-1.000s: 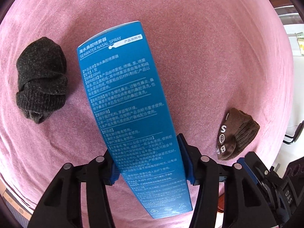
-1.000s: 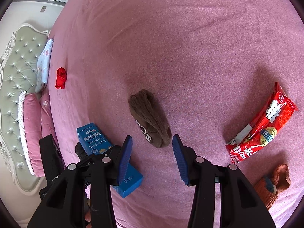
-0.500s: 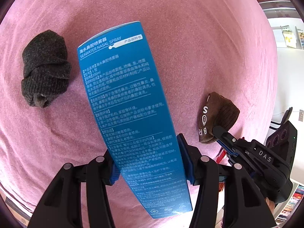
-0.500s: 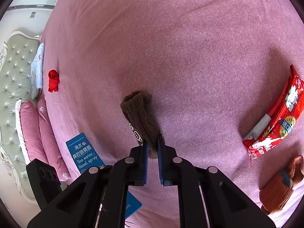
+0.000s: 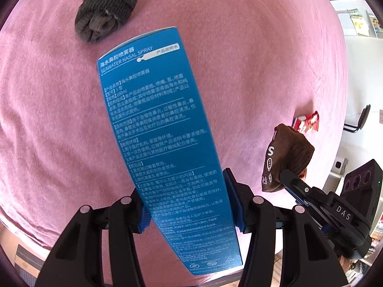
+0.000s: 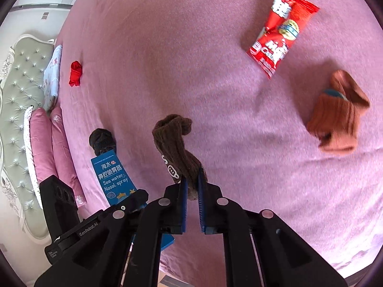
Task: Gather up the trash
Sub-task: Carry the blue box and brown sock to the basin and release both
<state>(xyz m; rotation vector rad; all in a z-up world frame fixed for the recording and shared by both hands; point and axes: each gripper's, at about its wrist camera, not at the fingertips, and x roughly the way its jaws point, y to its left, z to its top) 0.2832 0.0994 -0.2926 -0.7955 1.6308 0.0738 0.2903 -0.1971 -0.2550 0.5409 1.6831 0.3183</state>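
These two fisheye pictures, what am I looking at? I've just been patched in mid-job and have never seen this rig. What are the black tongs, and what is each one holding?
There is no robot arm: a person holds a two-finger gripper in each hand, and a camera on each looks forward along its fingers. The black tongs at the bottom of each picture are those fingers.

The left wrist view shows the left gripper clamped on a blue nasal spray box. The right wrist view shows the right gripper shut on a brown sock, lifted off the bedspread.

Below both is a pink bedspread. On it lie a red snack wrapper, an orange sock, a dark grey sock and a small red item near the pillows; what it is I cannot tell.
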